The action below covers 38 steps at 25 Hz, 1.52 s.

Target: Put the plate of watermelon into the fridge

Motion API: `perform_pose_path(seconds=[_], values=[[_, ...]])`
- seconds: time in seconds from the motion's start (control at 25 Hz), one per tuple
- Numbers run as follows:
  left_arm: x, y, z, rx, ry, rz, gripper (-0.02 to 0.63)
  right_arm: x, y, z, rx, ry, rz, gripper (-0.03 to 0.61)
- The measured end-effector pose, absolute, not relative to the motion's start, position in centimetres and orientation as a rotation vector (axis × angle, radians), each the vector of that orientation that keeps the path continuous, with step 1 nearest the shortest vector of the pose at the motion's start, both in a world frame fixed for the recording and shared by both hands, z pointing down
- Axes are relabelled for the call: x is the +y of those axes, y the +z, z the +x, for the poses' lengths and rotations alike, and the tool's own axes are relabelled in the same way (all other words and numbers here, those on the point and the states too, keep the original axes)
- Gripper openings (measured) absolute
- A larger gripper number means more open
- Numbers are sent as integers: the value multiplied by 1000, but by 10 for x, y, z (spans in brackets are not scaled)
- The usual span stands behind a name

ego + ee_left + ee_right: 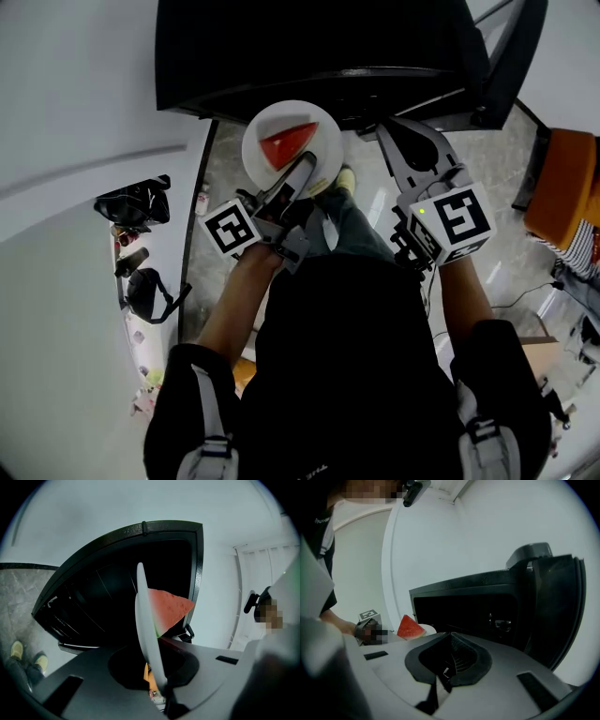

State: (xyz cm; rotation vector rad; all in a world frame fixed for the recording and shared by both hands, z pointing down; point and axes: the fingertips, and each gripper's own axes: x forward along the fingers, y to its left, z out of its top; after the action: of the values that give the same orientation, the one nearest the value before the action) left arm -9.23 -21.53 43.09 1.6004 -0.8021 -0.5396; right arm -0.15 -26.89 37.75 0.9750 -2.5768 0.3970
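On the white plate (281, 114) lies 1 red watermelon wedge (289, 144).

My left gripper (160, 692) pinches the near rim of a white plate (142, 616), seen edge-on. A red watermelon wedge (169, 607) lies on its right face. Farther off, a black fridge (93, 597) stands open against a white wall (220, 573).

A: The plate (262, 120) looks like smooth, glossy white ceramic. The watermelon (289, 143) flesh is moist and grainy.

B: The fridge (309, 47) is black with a slight sheen. The 2 shells, of the left gripper (302, 178) and the right gripper (450, 637), are matt grey plastic. The floor (502, 159) is polished, veined stone.
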Motion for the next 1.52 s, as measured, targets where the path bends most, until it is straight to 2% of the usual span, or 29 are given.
perform_pose_path(seconds=[1.04,1.52], values=[[-279,559,-85,-833,-510,1534,23,-300,506,-23,-2544,499,855,9],[-314,593,-79,-834,-545,1506,23,-312,506,-40,-2639,380,766,9]])
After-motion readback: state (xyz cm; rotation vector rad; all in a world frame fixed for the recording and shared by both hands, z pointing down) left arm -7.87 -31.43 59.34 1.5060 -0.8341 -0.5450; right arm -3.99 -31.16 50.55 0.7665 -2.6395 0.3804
